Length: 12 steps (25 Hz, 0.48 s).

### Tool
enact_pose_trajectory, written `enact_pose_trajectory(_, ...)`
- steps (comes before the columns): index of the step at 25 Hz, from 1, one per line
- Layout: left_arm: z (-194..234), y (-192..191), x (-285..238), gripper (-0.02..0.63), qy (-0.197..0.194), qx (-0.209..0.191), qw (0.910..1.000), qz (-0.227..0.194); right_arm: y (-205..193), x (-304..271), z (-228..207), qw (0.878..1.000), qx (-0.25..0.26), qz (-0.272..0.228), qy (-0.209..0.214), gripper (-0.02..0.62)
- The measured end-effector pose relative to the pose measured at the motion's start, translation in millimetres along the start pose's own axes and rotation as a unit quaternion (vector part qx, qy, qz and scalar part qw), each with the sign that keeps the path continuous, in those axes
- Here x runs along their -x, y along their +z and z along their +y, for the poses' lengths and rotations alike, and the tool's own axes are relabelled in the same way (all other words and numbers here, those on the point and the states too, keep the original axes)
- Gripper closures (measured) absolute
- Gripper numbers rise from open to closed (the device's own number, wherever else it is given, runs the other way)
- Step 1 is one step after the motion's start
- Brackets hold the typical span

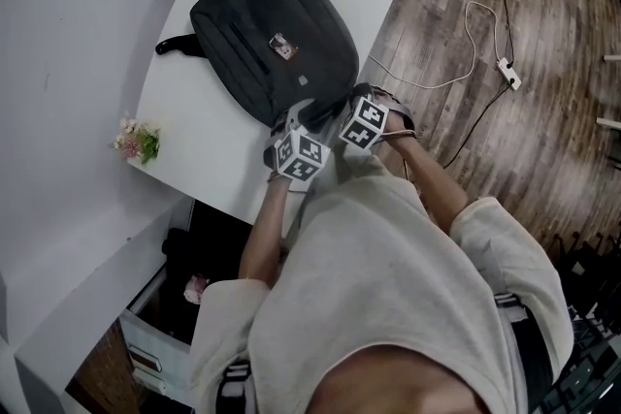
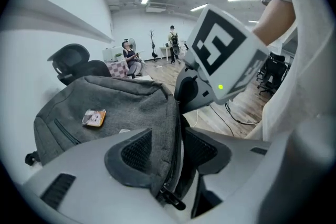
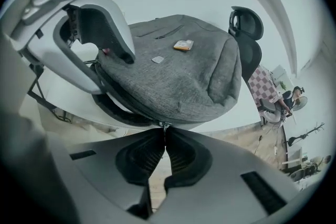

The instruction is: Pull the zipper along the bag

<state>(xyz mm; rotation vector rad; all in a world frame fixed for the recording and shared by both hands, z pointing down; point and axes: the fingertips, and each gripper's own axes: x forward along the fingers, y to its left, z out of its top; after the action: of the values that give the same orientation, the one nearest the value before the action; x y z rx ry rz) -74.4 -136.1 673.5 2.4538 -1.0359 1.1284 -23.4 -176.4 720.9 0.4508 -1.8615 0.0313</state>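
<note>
Right claw (image 3: 165, 132) pinches zipper pull (image 3: 165, 125) — bag (image 2: 121, 105) edge inside left claw (image 2: 168, 135).

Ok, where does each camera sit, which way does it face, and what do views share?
Head view: on the person's head, steeply down at the backpack on the table; torso, left tool, right tool show.
Left gripper view: on the left tool, along parted jaws straddling the backpack's edge; right tool's cube shows.
Right gripper view: on the right tool, along jaws shut on the zipper pull; left tool shows.
Shared: all three show the backpack's orange tag.
</note>
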Motion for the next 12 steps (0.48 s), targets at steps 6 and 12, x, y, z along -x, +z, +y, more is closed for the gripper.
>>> enact_pose_trajectory(6, 24.8, -28.9, 50.4, 0.356, 0.03, -0.068, 0.9972, 0.015, -0.6, -0.8, -4.2, 1.0, 0.018, -0.006, 0.006, 0.577)
enact_pose_trajectory(12, 51.6, -90.4, 66.0, 0.353, 0.019, -0.189, 0.9765, 0.102, -1.4, -0.7, -5.9, 0.999, 0.035, -0.01, 0.011, 0.577)
